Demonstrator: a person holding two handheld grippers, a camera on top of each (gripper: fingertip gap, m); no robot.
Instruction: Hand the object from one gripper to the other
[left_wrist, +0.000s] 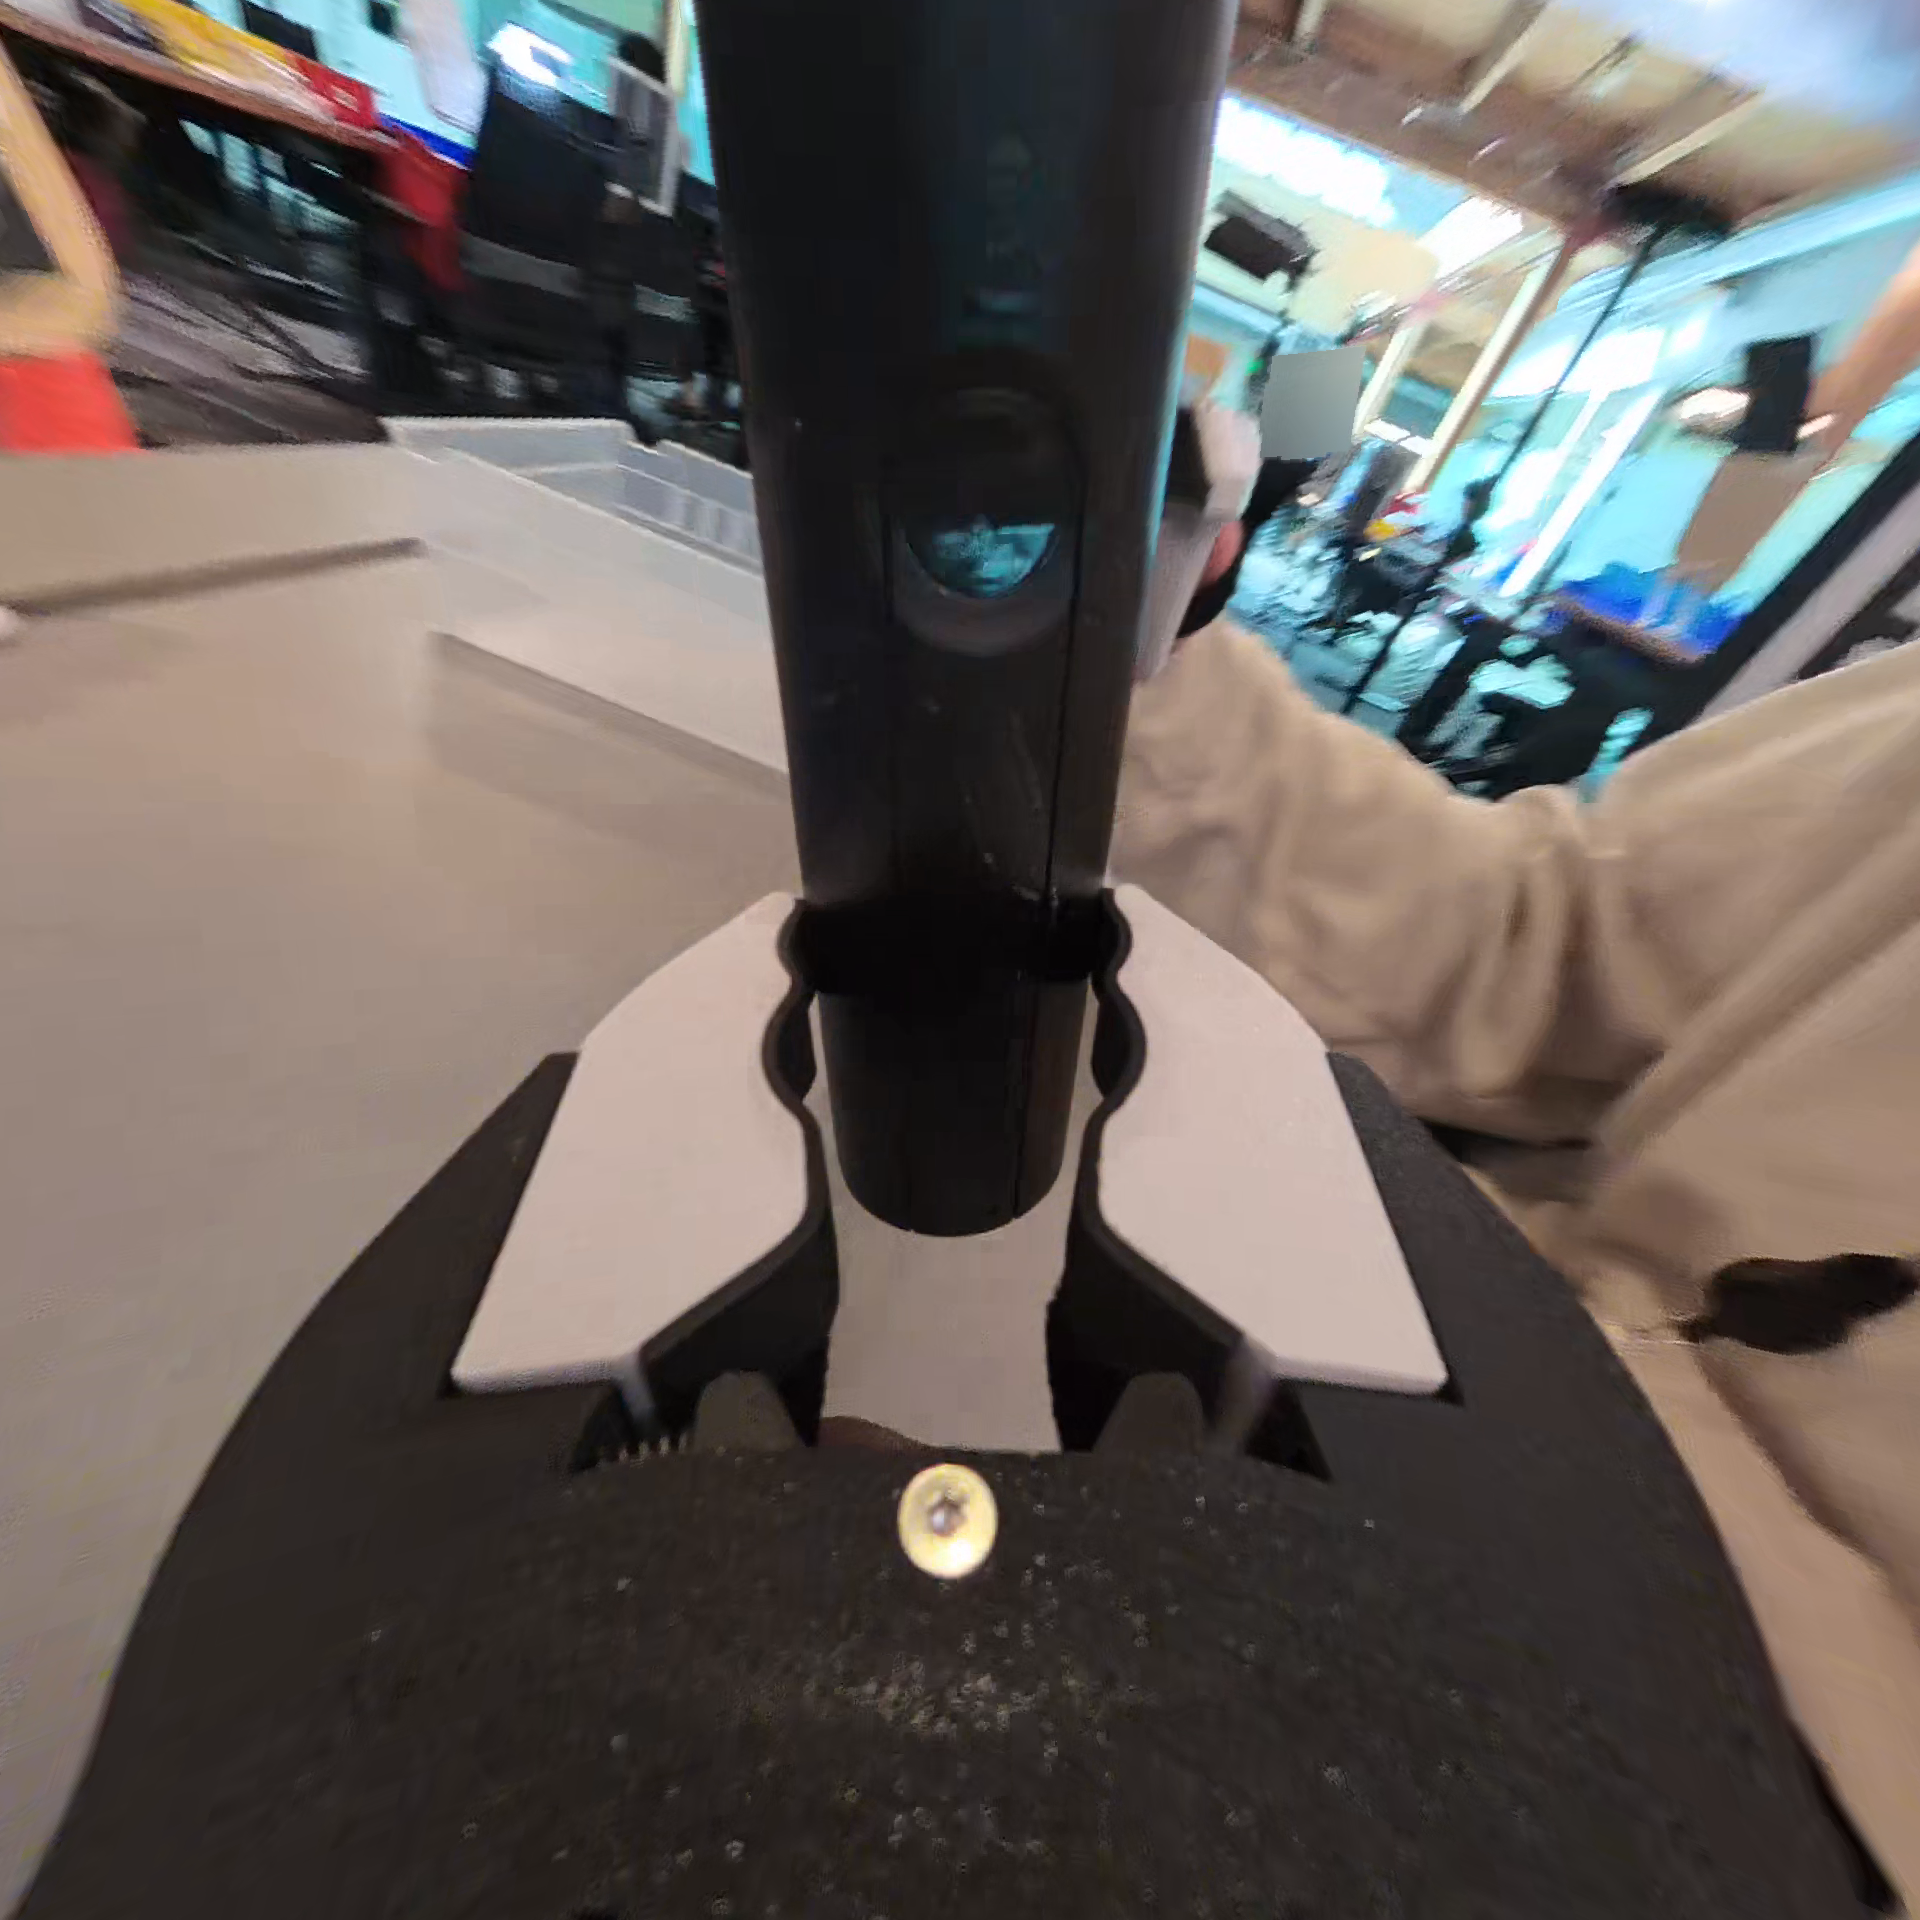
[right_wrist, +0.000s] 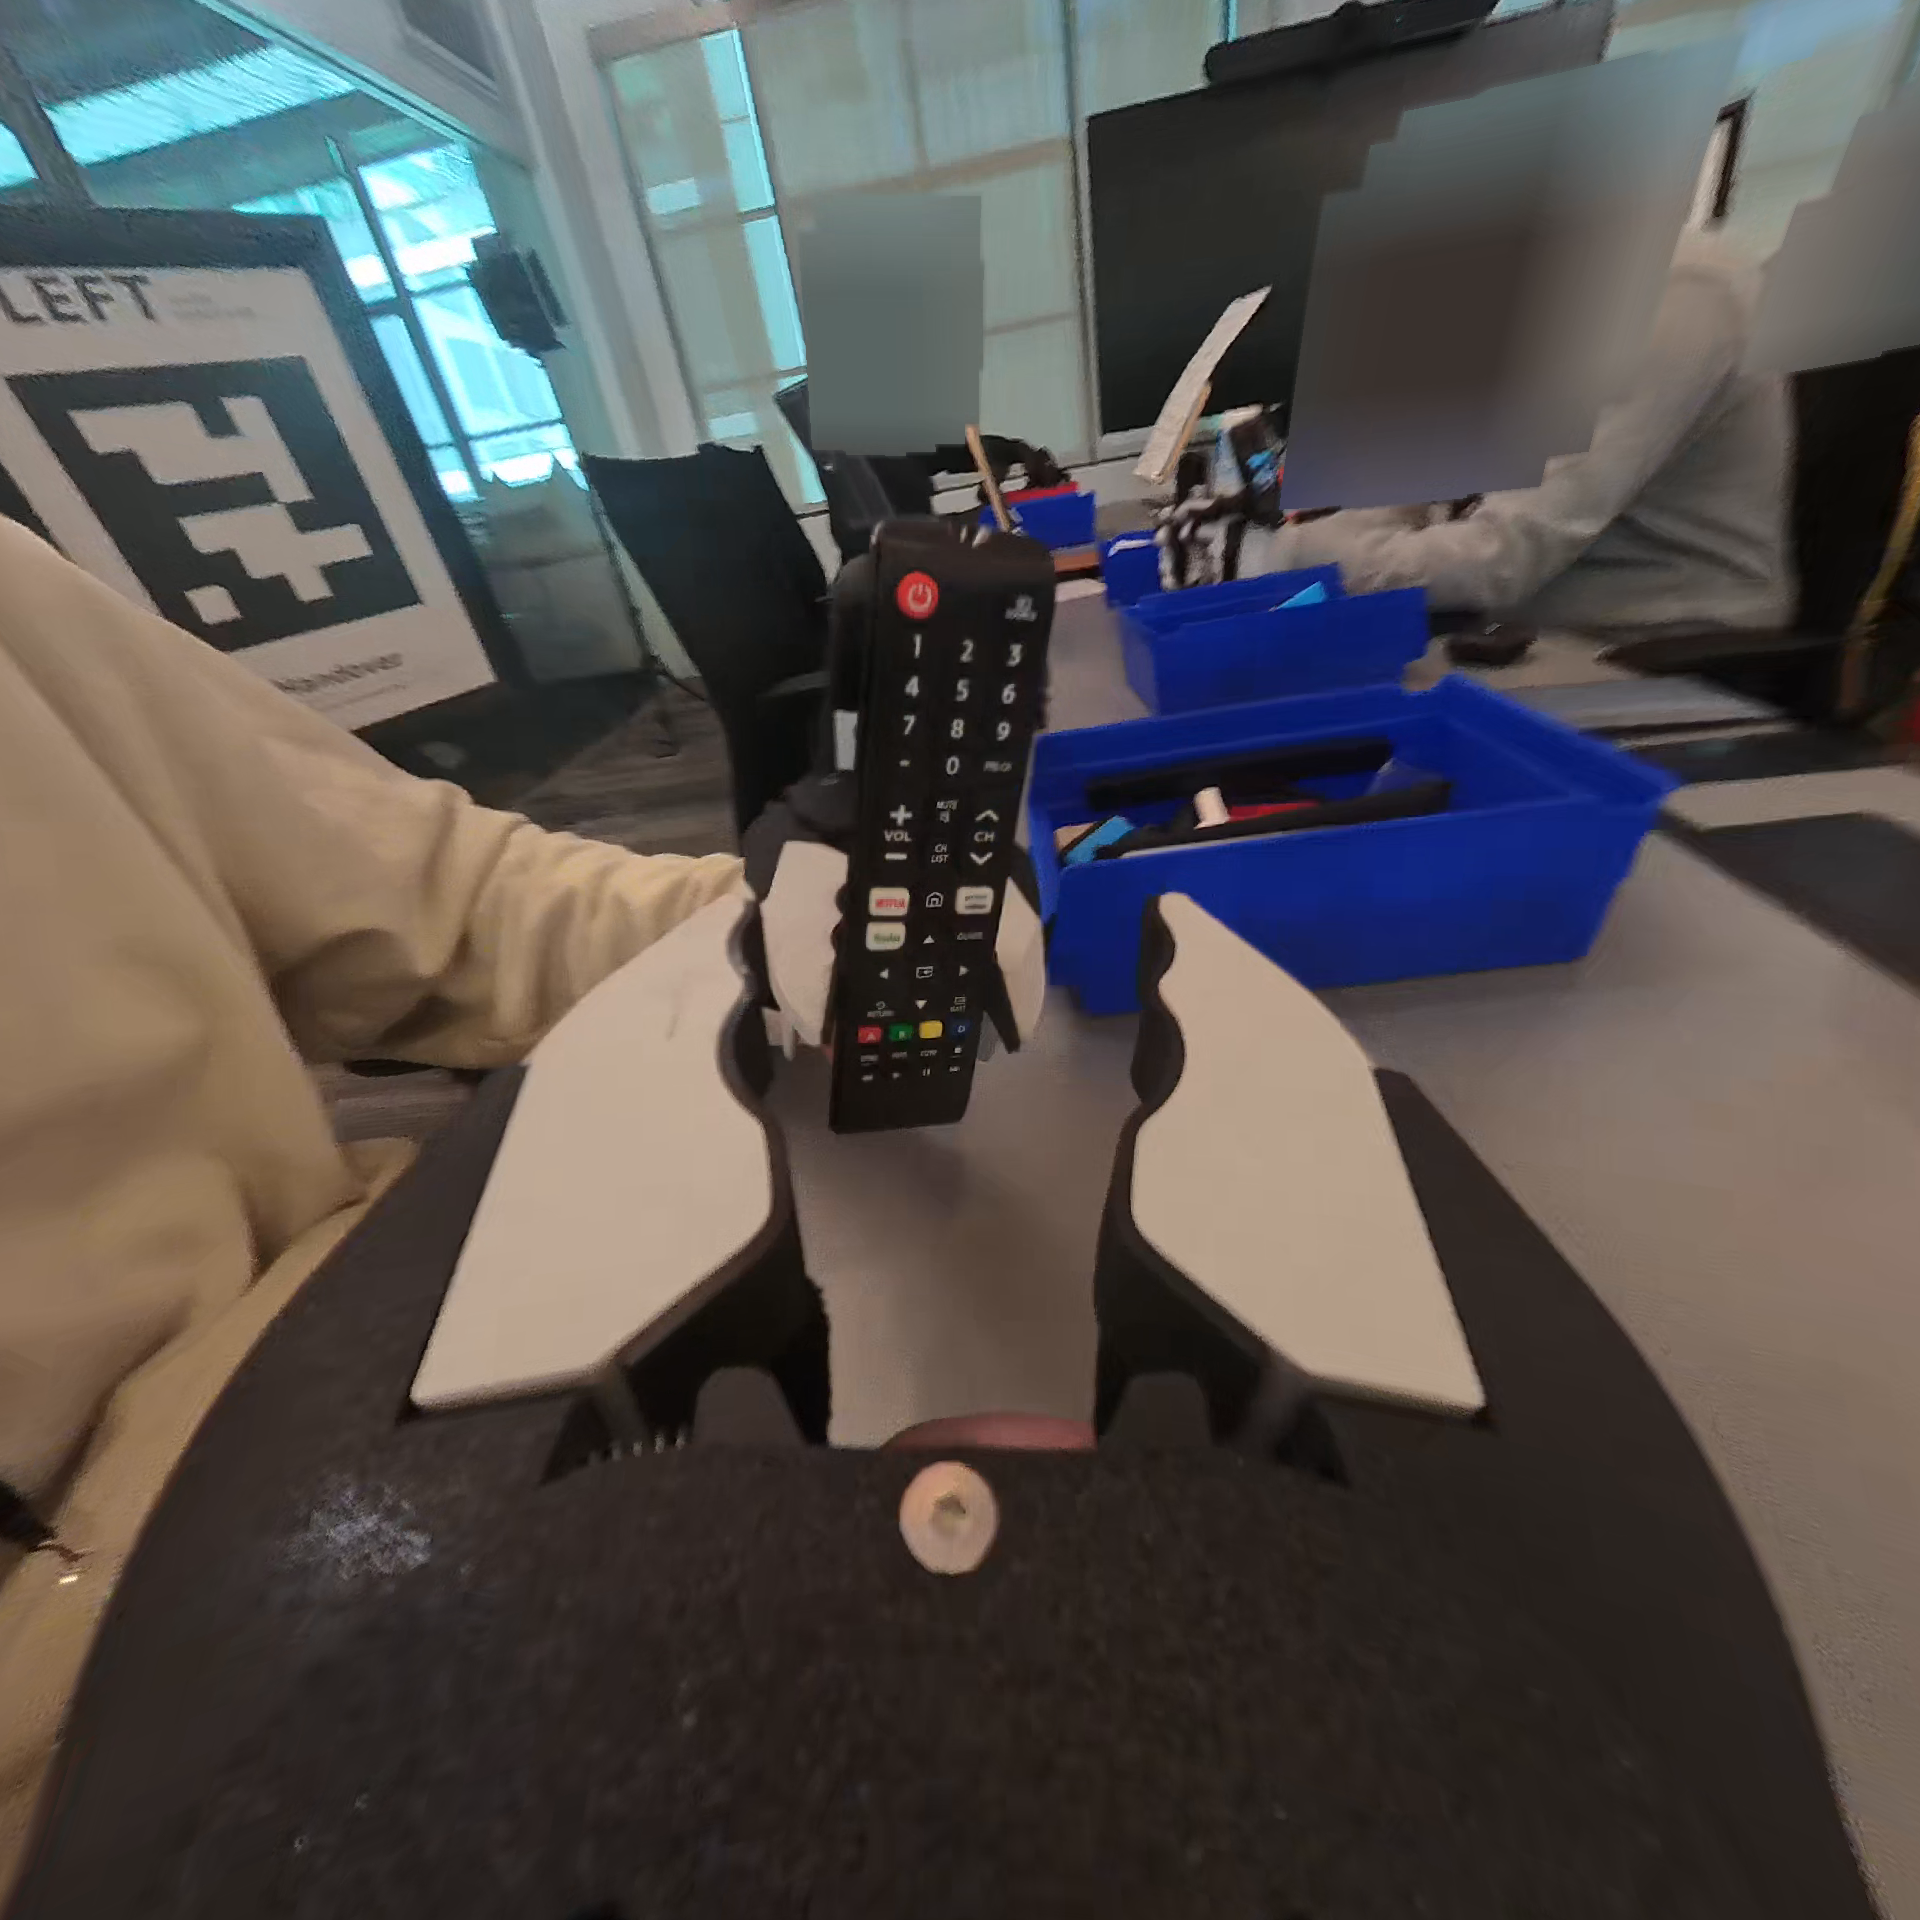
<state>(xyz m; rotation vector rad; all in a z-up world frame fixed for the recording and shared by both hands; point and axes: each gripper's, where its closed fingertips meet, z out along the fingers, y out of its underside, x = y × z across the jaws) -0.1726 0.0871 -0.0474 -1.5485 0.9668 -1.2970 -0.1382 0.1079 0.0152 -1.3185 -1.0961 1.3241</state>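
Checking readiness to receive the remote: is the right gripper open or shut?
Open. The right gripper's jaws stand apart, empty, with the remote upright beyond them, held in the left gripper.

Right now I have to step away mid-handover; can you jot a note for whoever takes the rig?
Left gripper: shut on the black remote near its lower end, holding it upright above the table.
Right gripper: open, empty, facing the remote's button side, not yet around it.
Done: remote lifted and presented.
Left: bring the right gripper onto the remote, close, then open the left.
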